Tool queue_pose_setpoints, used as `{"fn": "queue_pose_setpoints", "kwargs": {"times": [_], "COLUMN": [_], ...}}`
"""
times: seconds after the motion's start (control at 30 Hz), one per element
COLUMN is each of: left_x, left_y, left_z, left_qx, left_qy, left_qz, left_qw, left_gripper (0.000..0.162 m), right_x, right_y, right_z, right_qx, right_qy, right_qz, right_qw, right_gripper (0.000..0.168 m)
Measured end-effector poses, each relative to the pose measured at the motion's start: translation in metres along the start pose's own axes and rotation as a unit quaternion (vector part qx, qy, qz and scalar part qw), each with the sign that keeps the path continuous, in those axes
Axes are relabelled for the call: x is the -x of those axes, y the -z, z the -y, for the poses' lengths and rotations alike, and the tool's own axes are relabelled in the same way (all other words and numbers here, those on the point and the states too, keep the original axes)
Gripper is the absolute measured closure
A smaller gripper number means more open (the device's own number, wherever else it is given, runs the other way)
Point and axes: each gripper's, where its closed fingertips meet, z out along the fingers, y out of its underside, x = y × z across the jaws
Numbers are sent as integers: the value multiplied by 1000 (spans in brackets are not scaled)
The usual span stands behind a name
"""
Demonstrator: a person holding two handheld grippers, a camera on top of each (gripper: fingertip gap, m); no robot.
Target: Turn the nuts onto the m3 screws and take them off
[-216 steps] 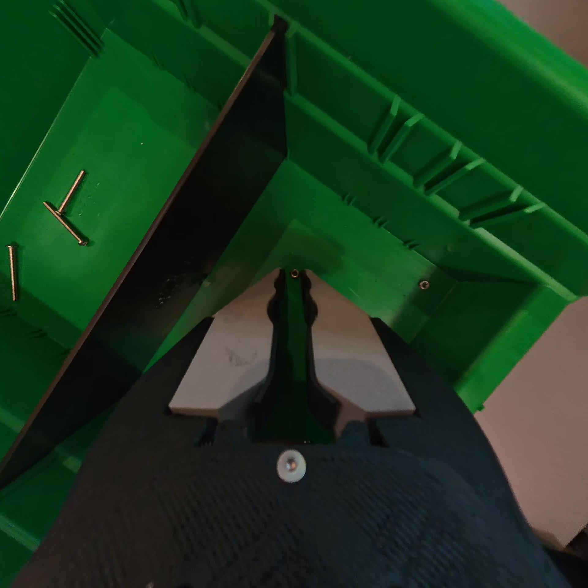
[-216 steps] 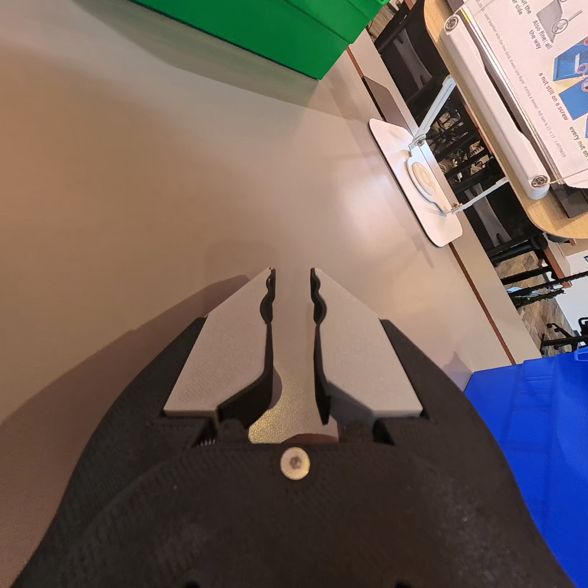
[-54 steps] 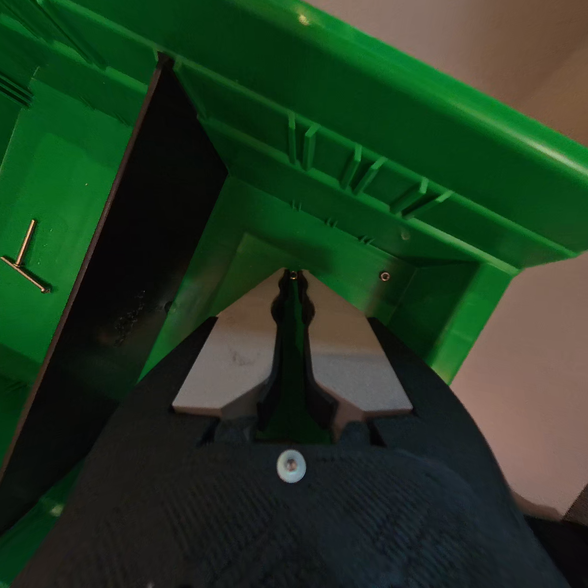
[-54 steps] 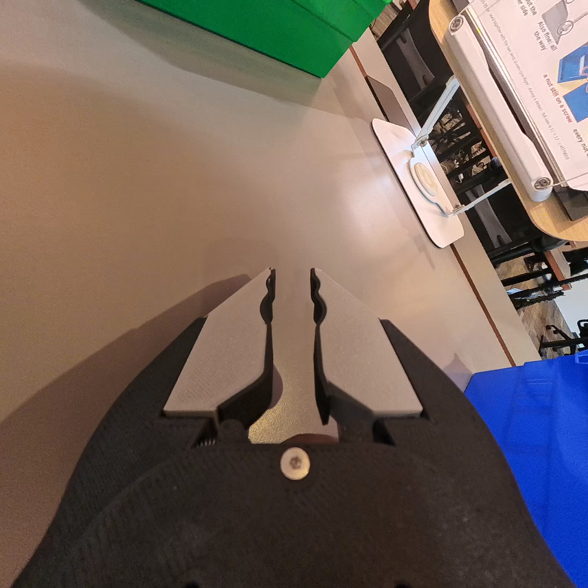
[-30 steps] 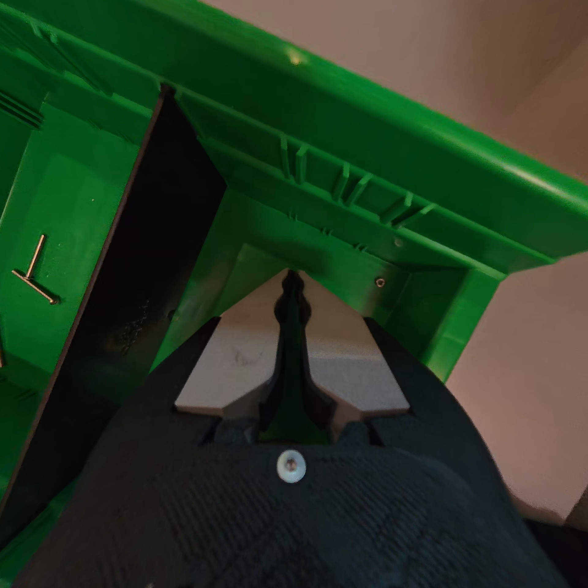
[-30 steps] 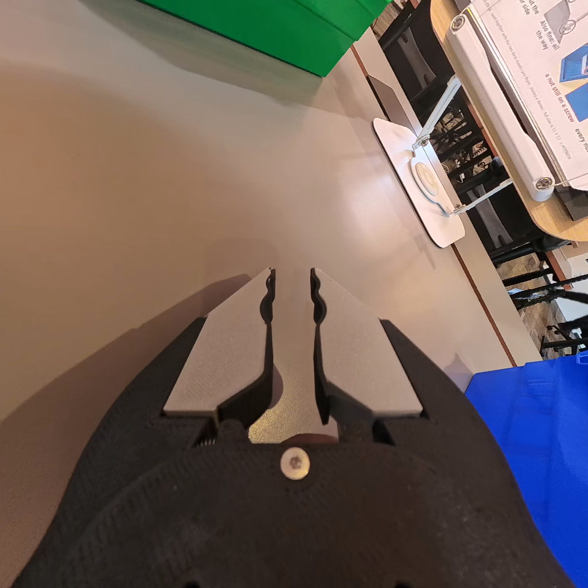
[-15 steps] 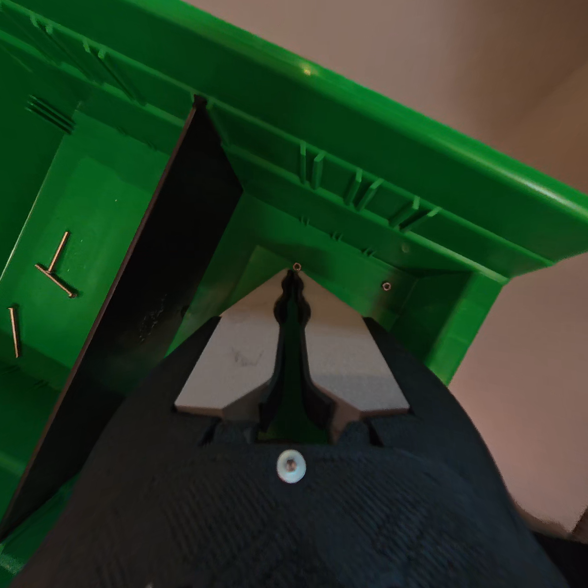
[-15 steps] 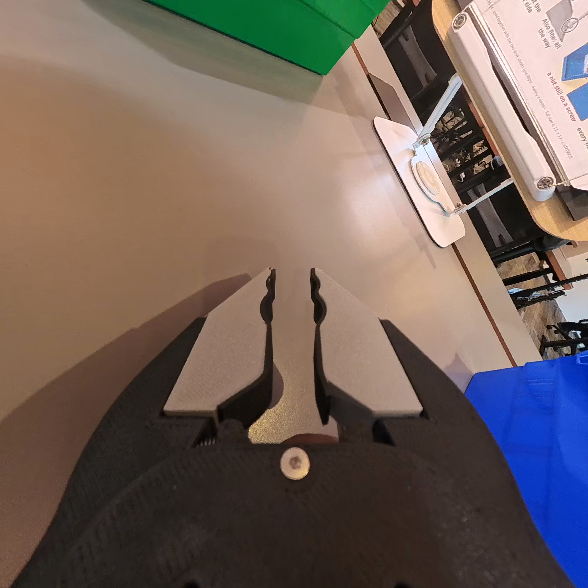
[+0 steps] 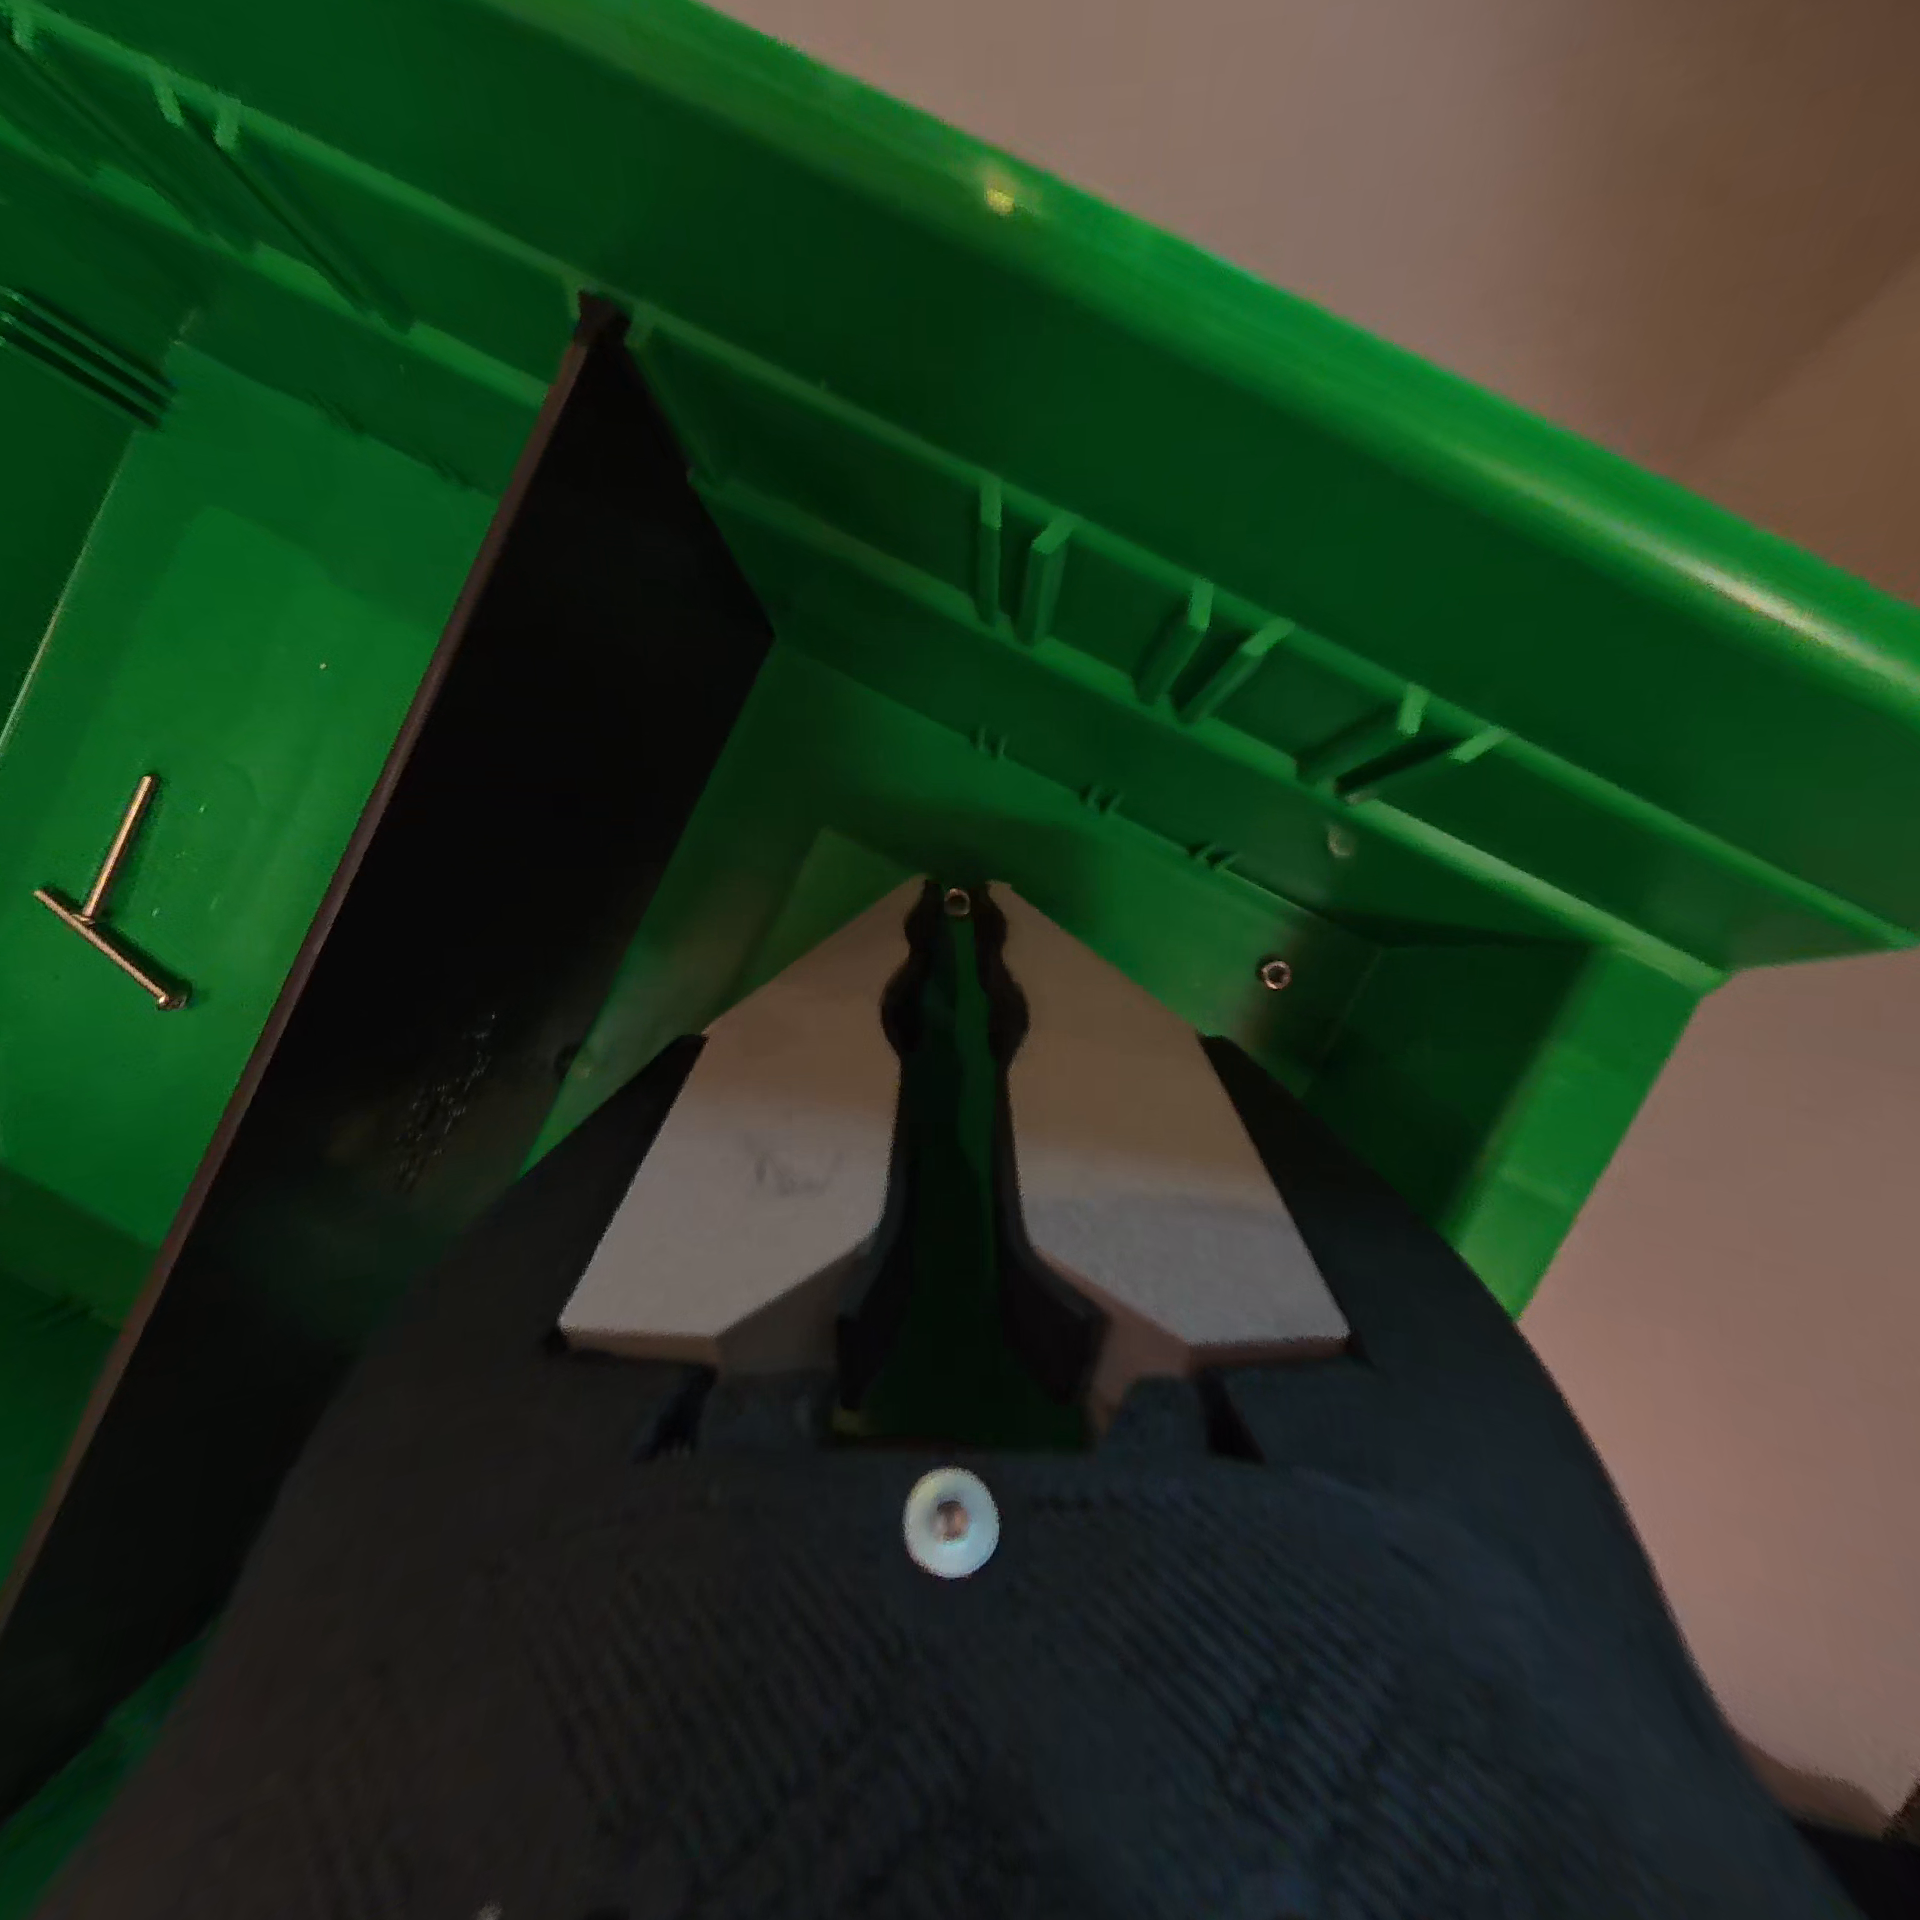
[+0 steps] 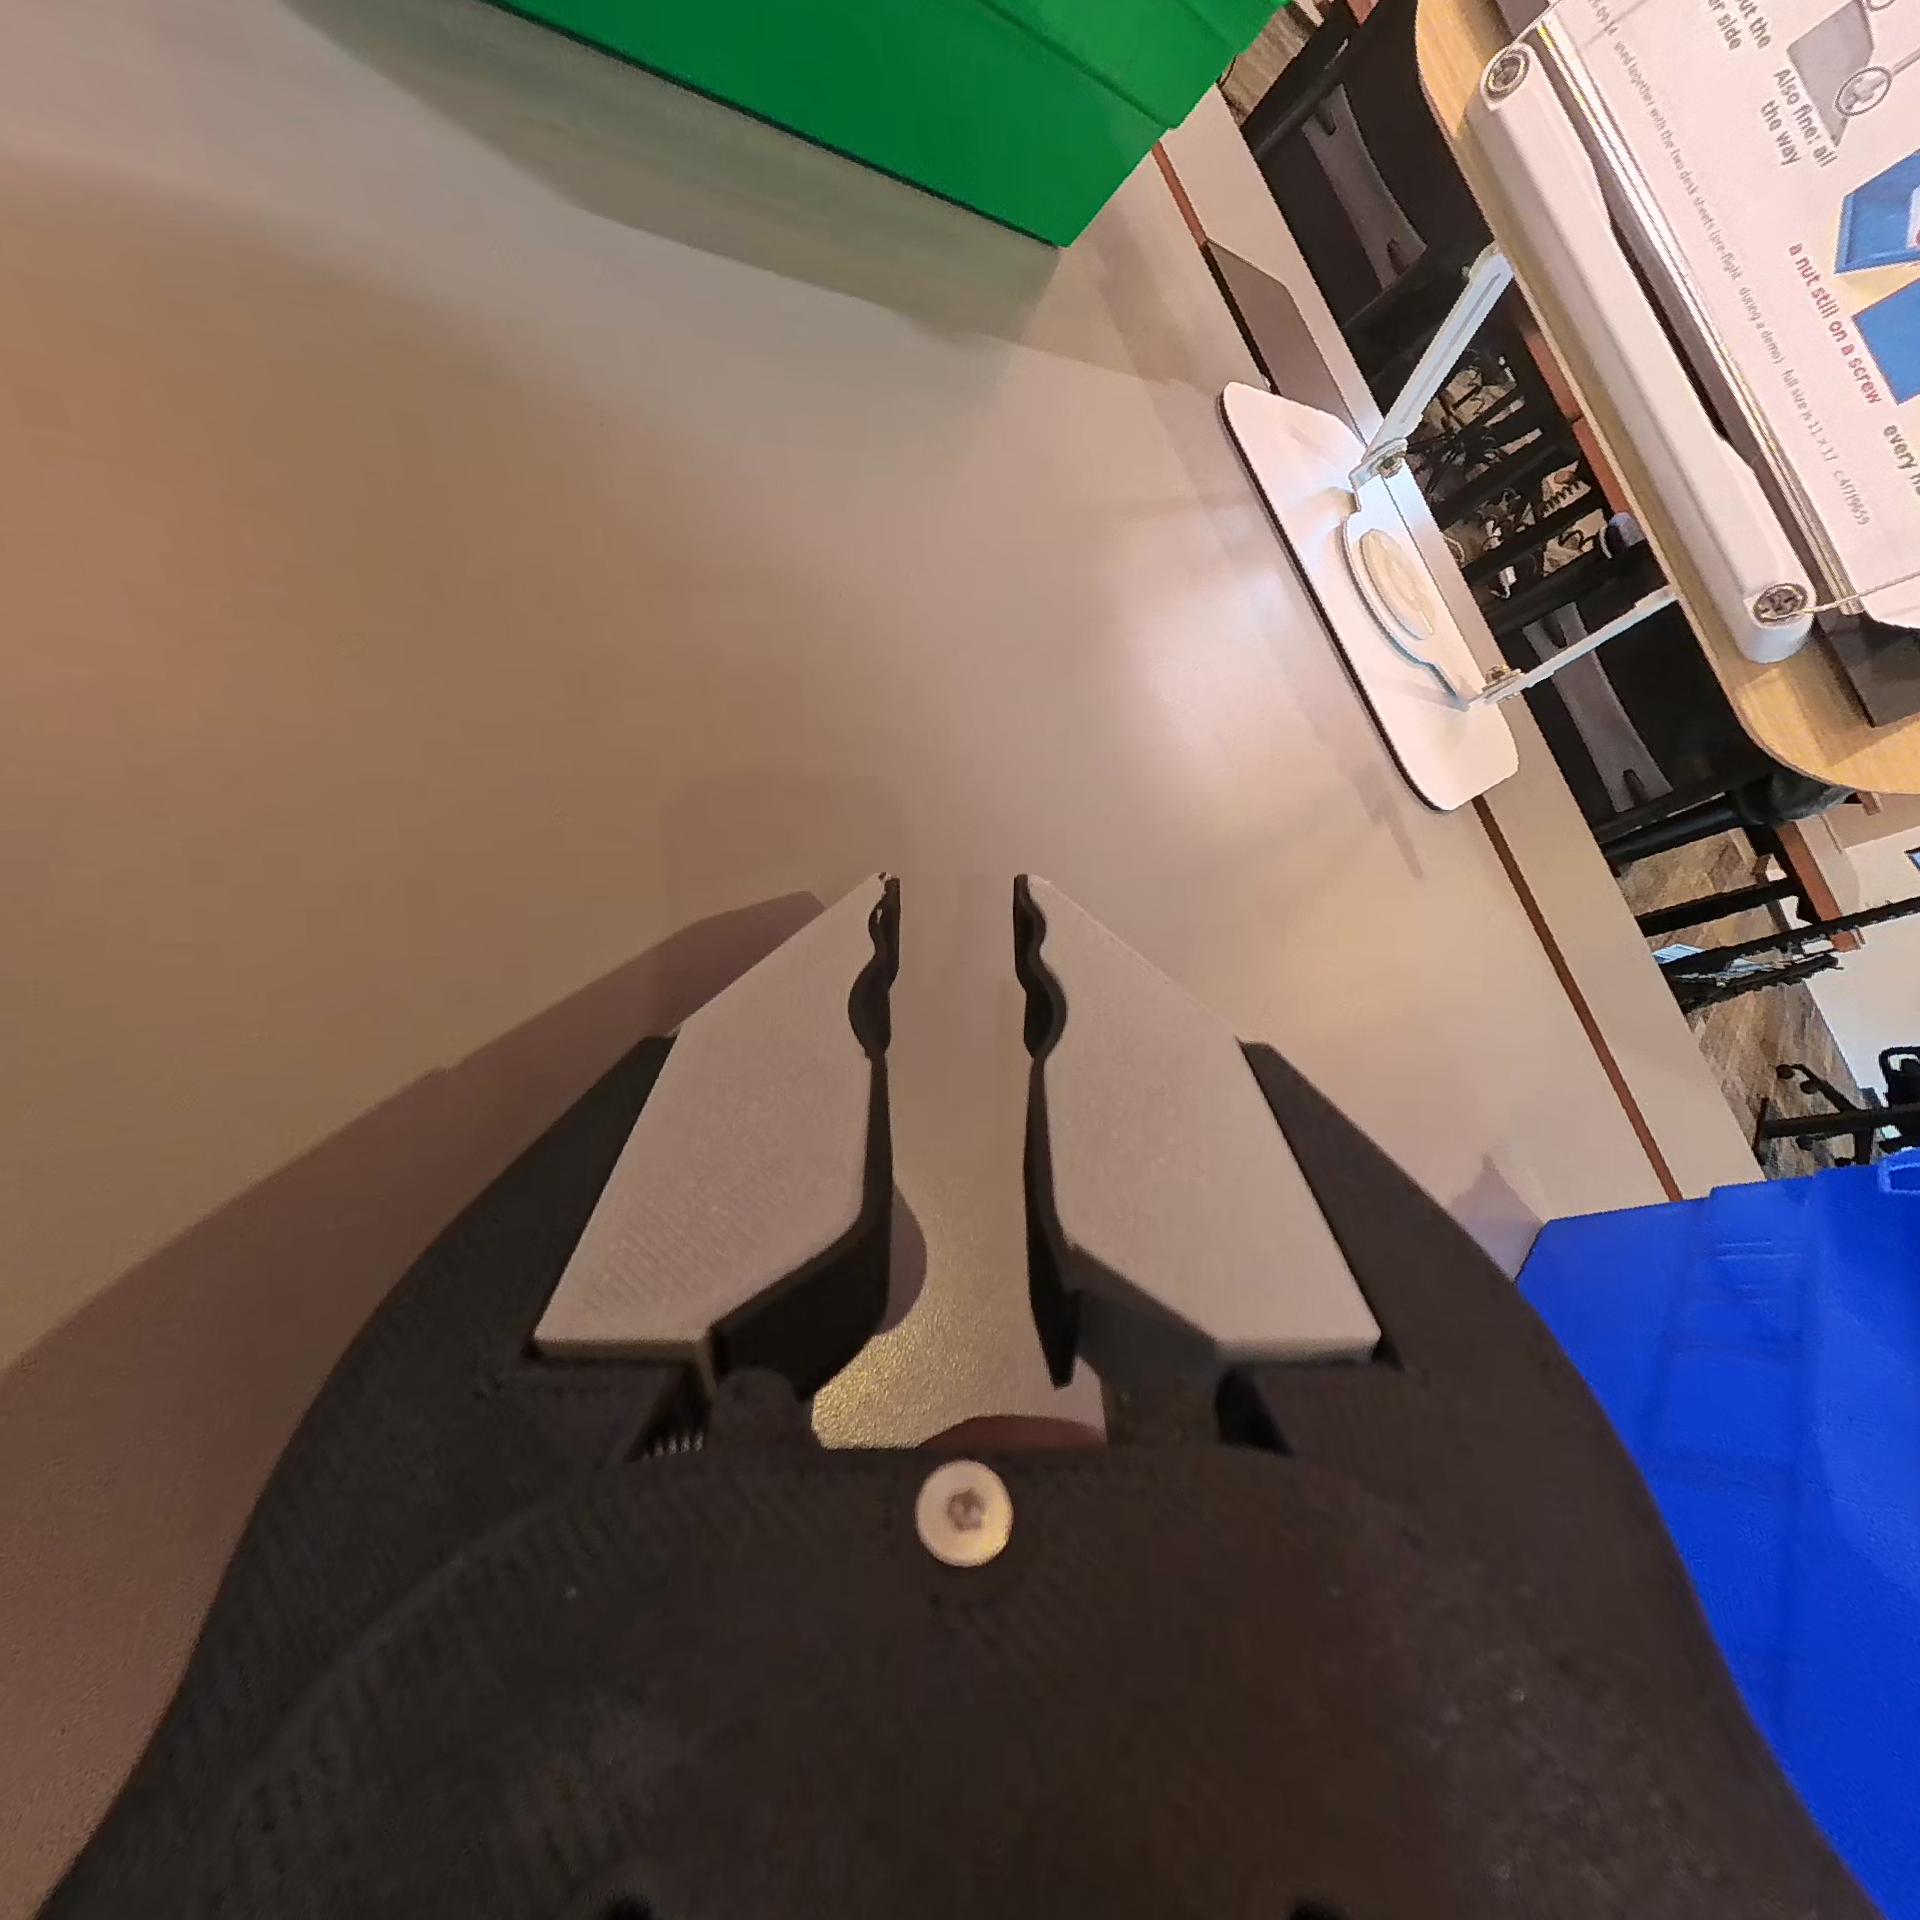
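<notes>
The left gripper [image 9: 956, 902] reaches into the right compartment of a green bin [image 9: 1143, 395], its fingers [image 9: 790, 1174] drawn close with only a narrow gap at the tips. A small nut [image 9: 957, 900] sits right in that gap at the very tips, against the compartment floor; whether the tips actually pinch it or merely flank it cannot be told. A second nut [image 9: 1274, 974] lies farther right on the same floor, near the bin's right corner and well apart from the gripper. To the left, a black divider [image 9: 499, 883] stands upright and splits the bin. Beyond it, in the left compartment, two slim screws [image 9: 114, 894] lie on the floor touching each other in a rough T. The far wall of the bin carries moulded ribs, and pale tabletop [image 9: 1714, 1558] shows past its right side.

The right gripper [image 10: 954, 883] hangs low over a bare stretch of the beige tabletop [image 10: 468, 571], its grey fingers [image 10: 727, 1174] spread apart with nothing between them. Near right, the corner of a blue bin [image 10: 1745, 1558] shows. Farther right, at the table's edge, a white stand [image 10: 1371, 582] has its flat base on the surface and props up a printed sheet [image 10: 1787, 229]. At the far side, the outer wall of the green bin [image 10: 935, 94] crosses the top of the view.
</notes>
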Motion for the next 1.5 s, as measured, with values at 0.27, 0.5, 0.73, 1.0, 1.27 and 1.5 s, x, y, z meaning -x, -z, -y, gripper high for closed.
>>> {"fn": "queue_pose_setpoints", "kwargs": {"times": [0.27,0.5,0.73,1.0,1.27,1.5], "left_x": [0,6,7,6,4,3], "left_y": [1,8,11,13,21,28], "left_z": [-1,-2,-2,-1,5,9], "left_qx": [5,-4,-5,-9,-25,-38], "left_qy": [-9,1,0,-2,-7,-9], "left_qz": [4,9,14,15,21,23], "left_qw": [1000,1000,1000,1000,999,999], "left_gripper": [158,158,158,158,158,158], "right_x": [0,0,0,0,0,-1], "right_y": [0,0,0,0,-1,-2], "right_z": [0,0,0,0,-1,-2], "right_qx": [0,-1,1,1,3,6], "right_qy": [0,1,1,1,0,2], "right_qz": [0,0,0,0,-1,-4], "right_qw": [1000,1000,1000,1000,1000,1000], "right_gripper": [149,149,149,149,149,149]}}
